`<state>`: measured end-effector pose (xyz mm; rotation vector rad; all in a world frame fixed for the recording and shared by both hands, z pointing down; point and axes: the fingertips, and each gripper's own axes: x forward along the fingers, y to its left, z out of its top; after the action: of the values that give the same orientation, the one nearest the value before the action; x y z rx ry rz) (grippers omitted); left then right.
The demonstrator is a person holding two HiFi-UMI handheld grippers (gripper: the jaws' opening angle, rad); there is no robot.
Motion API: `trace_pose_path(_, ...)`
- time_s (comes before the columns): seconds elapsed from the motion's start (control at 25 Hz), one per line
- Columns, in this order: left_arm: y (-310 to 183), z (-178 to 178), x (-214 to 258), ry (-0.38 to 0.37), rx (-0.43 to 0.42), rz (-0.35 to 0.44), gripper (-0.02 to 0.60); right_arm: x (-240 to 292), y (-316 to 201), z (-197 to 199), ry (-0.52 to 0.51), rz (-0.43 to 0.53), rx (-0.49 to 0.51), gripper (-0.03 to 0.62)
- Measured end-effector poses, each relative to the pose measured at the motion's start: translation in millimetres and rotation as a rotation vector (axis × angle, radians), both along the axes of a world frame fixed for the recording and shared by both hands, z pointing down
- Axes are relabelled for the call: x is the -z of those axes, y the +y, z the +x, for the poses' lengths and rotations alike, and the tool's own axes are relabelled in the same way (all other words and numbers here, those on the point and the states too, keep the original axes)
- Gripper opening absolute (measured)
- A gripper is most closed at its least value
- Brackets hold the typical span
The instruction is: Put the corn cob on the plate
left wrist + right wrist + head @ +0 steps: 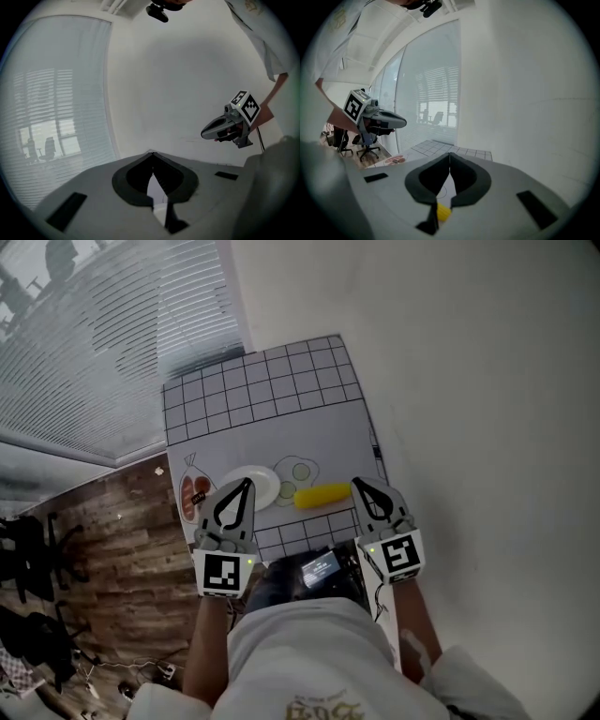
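The yellow corn cob [322, 495] lies on the mat, just right of the white plate [264, 486]. My left gripper [247, 483] hovers over the plate's left part, jaws shut and empty. My right gripper [356, 483] hangs just right of the cob, also shut and empty. In the right gripper view the shut jaws [450, 154] point over the table, a bit of the corn cob [443, 212] shows below them, and the left gripper [401, 123] is at the left. The left gripper view shows its own shut jaws [151, 154] and the right gripper [204, 134] against the wall.
The table carries a grey mat with a checked border [262, 385] and printed pictures: a fried egg [299, 468] and a food plate [194, 495]. A white wall runs along the right. Wooden floor [122, 531] and office chairs [37, 549] lie to the left.
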<state>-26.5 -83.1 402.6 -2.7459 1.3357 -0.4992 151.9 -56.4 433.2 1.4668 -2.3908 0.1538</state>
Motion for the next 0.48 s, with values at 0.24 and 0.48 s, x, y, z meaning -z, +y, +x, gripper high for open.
trace_pose_path(0.24,0.2,33.2,-5.7,-0.045,-0.081,-0.002,0.009,0.8,1.3,12.5,0.027,0.005,-0.012,0.008)
trace_pose_path(0.48,7.0,63.9,-36.8,-0.150,-0.189,-0.038,0.009,-17.4,2.5,14.3,-0.023,-0.056,0.025,0.008)
